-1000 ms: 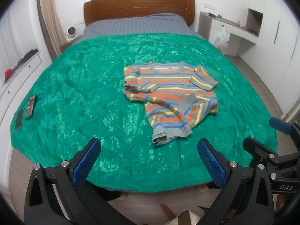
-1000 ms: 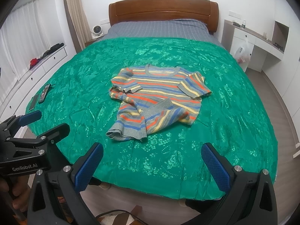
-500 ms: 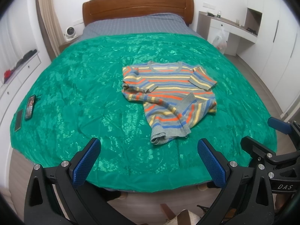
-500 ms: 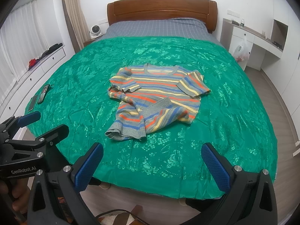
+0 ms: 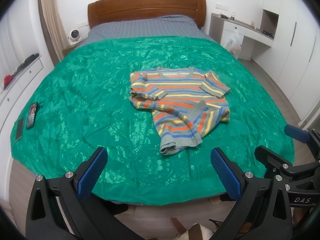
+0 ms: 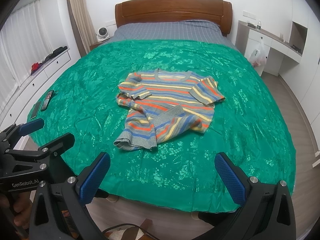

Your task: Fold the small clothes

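A small striped sweater (image 5: 180, 102) in grey, orange, blue and yellow lies crumpled on the green bedspread (image 5: 80, 104), neck toward the headboard, its lower part twisted and one sleeve lying across the body. It also shows in the right wrist view (image 6: 170, 104). My left gripper (image 5: 158, 166) is open and empty, held above the bed's near edge, short of the sweater's hem. My right gripper (image 6: 163, 170) is open and empty, likewise at the near edge. Each gripper shows at the side of the other's view: the right one (image 5: 290, 156), the left one (image 6: 36, 140).
Two phones (image 5: 28, 118) lie at the bedspread's left edge. A wooden headboard (image 5: 148, 8) stands at the far end. White drawers (image 6: 40, 66) run along the left wall, and a desk with a plastic bag (image 5: 234, 44) stands at the right. Wooden floor lies below the near edge.
Both views have shifted very slightly; the sweater sits a touch lower and to the left in frame. The sweater itself has not moved and both grippers stay open.
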Demonstrator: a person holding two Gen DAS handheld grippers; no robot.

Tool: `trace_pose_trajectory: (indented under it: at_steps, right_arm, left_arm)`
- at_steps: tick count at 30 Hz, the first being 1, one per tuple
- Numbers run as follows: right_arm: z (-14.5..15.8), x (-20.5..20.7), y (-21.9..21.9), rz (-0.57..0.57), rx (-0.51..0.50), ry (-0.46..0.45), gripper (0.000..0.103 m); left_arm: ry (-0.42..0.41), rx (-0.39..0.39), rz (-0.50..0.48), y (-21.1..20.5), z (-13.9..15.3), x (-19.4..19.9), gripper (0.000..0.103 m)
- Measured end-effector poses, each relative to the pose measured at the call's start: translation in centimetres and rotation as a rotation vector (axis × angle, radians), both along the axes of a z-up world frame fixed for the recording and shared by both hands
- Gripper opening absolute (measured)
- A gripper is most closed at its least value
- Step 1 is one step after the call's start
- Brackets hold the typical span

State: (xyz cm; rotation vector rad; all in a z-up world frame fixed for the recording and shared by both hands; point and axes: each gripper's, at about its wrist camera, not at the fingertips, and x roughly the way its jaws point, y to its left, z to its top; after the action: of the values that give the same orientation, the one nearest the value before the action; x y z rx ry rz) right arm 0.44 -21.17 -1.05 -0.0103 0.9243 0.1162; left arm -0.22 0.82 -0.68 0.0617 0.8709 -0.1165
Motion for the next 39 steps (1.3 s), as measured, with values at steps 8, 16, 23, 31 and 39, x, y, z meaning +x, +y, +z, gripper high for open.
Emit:
trace_pose_trajectory:
  at_steps: [8, 16, 23, 31, 39]
  right_arm:
    - [-0.15, -0.2, -0.01, 0.002, -0.014, 0.001, 0.103]
    - [-0.3, -0.12, 0.07, 0.002, -0.016, 0.006, 0.103]
    - [-0.5, -0.06, 0.17, 0.001, -0.015, 0.01, 0.103]
    - [-0.51, -0.08, 0.16, 0.001, -0.014, 0.01, 0.103]
    - [-0.51, -0.05, 0.15, 0.0, -0.014, 0.011, 0.103]
  left_arm:
    - [0.001, -0.001, -0.001, -0.02, 0.09, -0.02, 0.103]
    - [0.006, -0.002, -0.001, -0.08, 0.13, -0.1, 0.103]
    - [0.008, -0.002, -0.002, 0.03, 0.09, -0.04, 0.103]
    - [0.007, -0.002, -0.001, 0.07, 0.03, -0.03, 0.103]
    - [0.007, -0.002, -0.003, 0.1, 0.04, -0.02, 0.103]
